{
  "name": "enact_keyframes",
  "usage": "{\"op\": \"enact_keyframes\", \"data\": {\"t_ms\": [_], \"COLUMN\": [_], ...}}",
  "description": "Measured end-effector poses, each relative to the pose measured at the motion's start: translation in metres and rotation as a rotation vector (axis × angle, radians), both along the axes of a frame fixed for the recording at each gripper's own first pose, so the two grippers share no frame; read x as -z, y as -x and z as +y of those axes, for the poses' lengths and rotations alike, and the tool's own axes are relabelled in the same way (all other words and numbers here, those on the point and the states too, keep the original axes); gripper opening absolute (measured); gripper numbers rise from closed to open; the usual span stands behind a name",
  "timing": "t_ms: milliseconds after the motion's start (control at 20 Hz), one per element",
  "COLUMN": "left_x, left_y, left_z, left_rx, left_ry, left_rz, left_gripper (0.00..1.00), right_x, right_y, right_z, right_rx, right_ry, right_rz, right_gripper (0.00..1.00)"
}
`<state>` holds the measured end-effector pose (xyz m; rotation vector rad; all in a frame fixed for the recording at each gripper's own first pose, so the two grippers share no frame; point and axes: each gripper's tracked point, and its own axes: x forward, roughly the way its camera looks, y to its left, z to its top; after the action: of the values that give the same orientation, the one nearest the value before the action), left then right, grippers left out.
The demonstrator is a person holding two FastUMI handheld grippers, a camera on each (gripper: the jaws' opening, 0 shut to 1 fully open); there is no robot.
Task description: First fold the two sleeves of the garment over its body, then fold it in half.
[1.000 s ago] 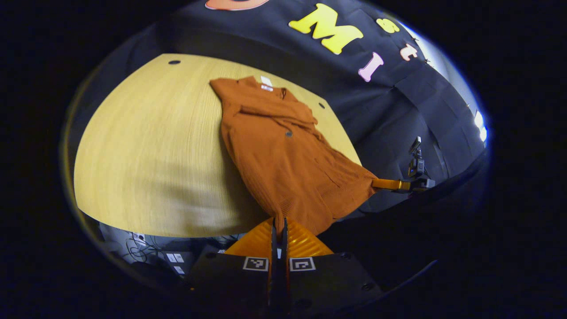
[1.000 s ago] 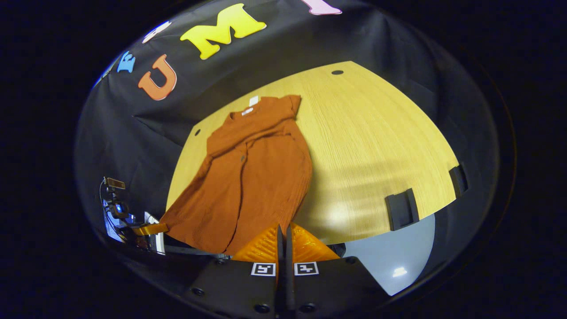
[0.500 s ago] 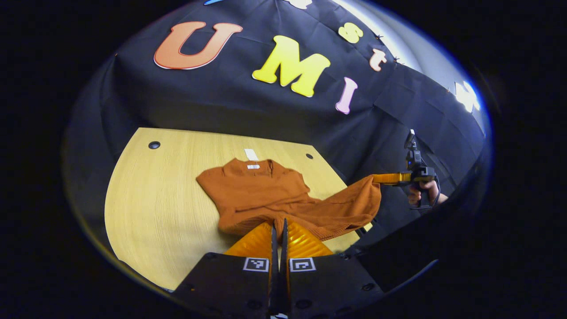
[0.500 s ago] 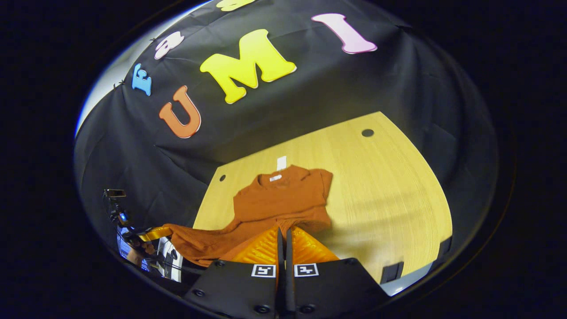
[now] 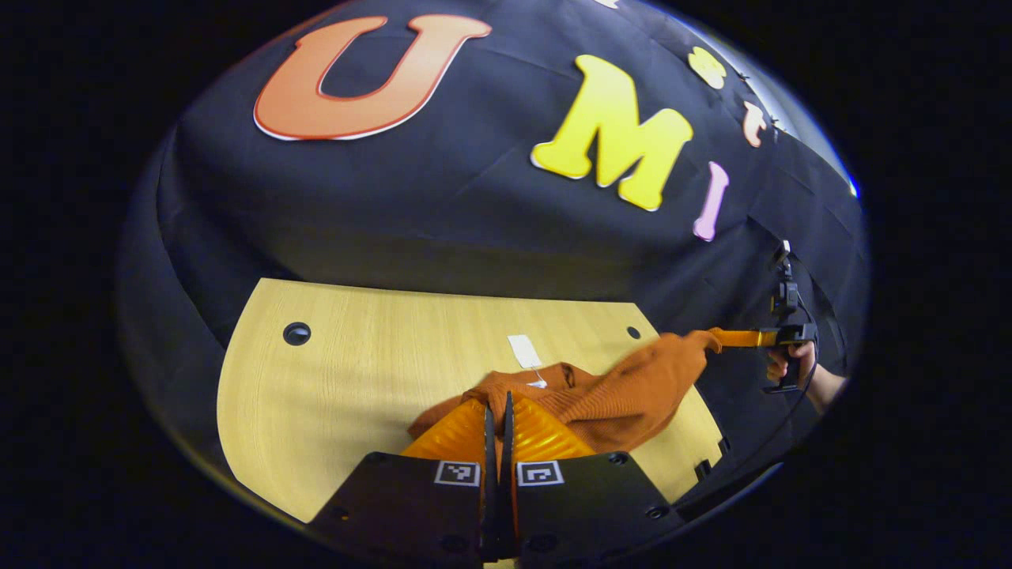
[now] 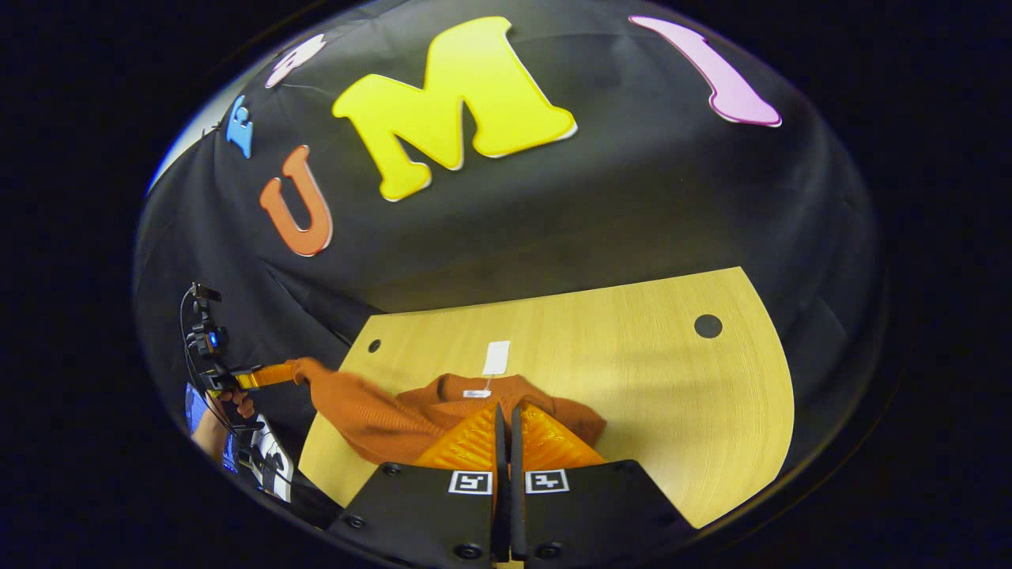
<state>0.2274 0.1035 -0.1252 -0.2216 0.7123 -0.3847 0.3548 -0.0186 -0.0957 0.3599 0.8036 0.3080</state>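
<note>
Because both grippers hold the hem of the garment, the fold in half is the step in hand, as I judge it. Nearest in the left gripper view, the left gripper (image 5: 496, 411) has its two fingers drawn together with almost no gap, and the orange cloth of the garment (image 5: 609, 391) lies directly in front of the tips; the pinch itself is hidden, but I judge that one hem corner is clamped there. In the right gripper view the right gripper (image 6: 506, 419) looks the same, fingers narrow, with the garment (image 6: 395, 419) bunched around them.

Each view also shows the other gripper farther off at the side, held by a hand (image 5: 783, 367), with a stretch of cloth pulled taut from it toward the middle. The two corners are held apart like this so that the hem stays straight and does not sag or twist while it travels over the body.

Beyond the fingertips, the neck part of the garment rests on the table (image 5: 356, 356), around the middle of its width and nearer to the far edge. A white tag (image 6: 496, 357) lies on the wood just beyond the collar, toward that edge. The hem is raised above the neck part, so it seems close to where it must be laid down.

Farther away the table ends, with a dark round hole (image 6: 708, 325) near its far right corner, and the black booth wall stands behind it.
</note>
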Motion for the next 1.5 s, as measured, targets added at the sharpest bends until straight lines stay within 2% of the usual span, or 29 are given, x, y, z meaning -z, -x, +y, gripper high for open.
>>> {"op": "enact_keyframes", "data": {"t_ms": [250, 400, 500, 600, 650, 700, 750, 850, 950, 1000, 1050, 1150, 1200, 1300, 1350, 1400, 1450, 1500], "left_x": [0.077, 0.124, 0.149, 0.168, 0.176, 0.181, 0.180, 0.169, 0.154, 0.146, 0.138, 0.121, 0.111, 0.085, 0.073, 0.057, 0.039, 0.018], "left_y": [-0.076, -0.102, -0.110, -0.111, -0.112, -0.113, -0.117, -0.121, -0.127, -0.128, -0.128, -0.117, -0.111, -0.102, -0.097, -0.091, -0.079, -0.067], "left_z": [-0.013, -0.005, 0.003, 0.004, 0.008, 0.009, 0.010, 0.015, 0.025, 0.034, 0.040, 0.036, 0.035, 0.037, 0.040, 0.046, 0.051, 0.051], "left_rx": [0.020, -0.017, -0.050, -0.069, -0.081, -0.086, -0.104, -0.129, -0.143, -0.149, -0.152, -0.143, -0.153, -0.200, -0.231, -0.258, -0.278, -0.286], "left_ry": [-0.025, -0.048, -0.040, -0.035, -0.052, -0.050, -0.048, -0.041, -0.066, -0.098, -0.120, -0.105, -0.089, -0.047, -0.038, -0.035, -0.041, -0.045], "left_rz": [0.047, 0.087, 0.124, 0.169, 0.182, 0.181, 0.174, 0.136, 0.082, 0.055, 0.036, 0.037, 0.033, -0.007, -0.038, -0.074, -0.110, -0.145], "left_gripper": [0.03, 0.04, 0.05, 0.08, 0.14, 0.33, 0.51, 0.88, 0.93, 0.94, 0.95, 0.96, 0.97, 0.97, 0.97, 0.97, 0.97, 0.97], "right_x": [0.104, 0.150, 0.174, 0.193, 0.205, 0.215, 0.218, 0.210, 0.186, 0.180, 0.174, 0.156, 0.145, 0.116, 0.101, 0.087, 0.073, 0.057], "right_y": [-0.075, -0.102, -0.118, -0.115, -0.116, -0.114, -0.115, -0.122, -0.129, -0.132, -0.133, -0.132, -0.131, -0.118, -0.111, -0.102, -0.093, -0.081], "right_z": [0.005, -0.001, -0.003, -0.003, -0.004, -0.006, -0.009, -0.006, -0.006, -0.010, -0.015, -0.023, -0.025, -0.029, -0.030, -0.025, -0.019, -0.014], "right_rx": [0.049, 0.067, 0.087, 0.119, 0.139, 0.165, 0.196, 0.250, 0.294, 0.308, 0.314, 0.319, 0.321, 0.326, 0.324, 0.316, 0.308, 0.304], "right_ry": [-0.053, -0.048, -0.083, -0.107, -0.109, -0.105, -0.117, -0.189, -0.249, -0.249, -0.230, -0.205, -0.201, -0.184, -0.168, -0.144, -0.114, -0.085], "right_rz": [0.123, 0.162, 0.192, 0.247, 0.283, 0.312, 0.327, 0.318, 0.277, 0.253, 0.231, 0.190, 0.169, 0.129, 0.099, 0.064, 0.024, -0.016], "right_gripper": [0.00, 0.01, 0.00, 0.00, 0.04, 0.06, 0.16, 0.31, 0.56, 0.54, 0.60, 0.60, 0.68, 0.71, 0.63, 0.63, 0.71, 0.71]}}
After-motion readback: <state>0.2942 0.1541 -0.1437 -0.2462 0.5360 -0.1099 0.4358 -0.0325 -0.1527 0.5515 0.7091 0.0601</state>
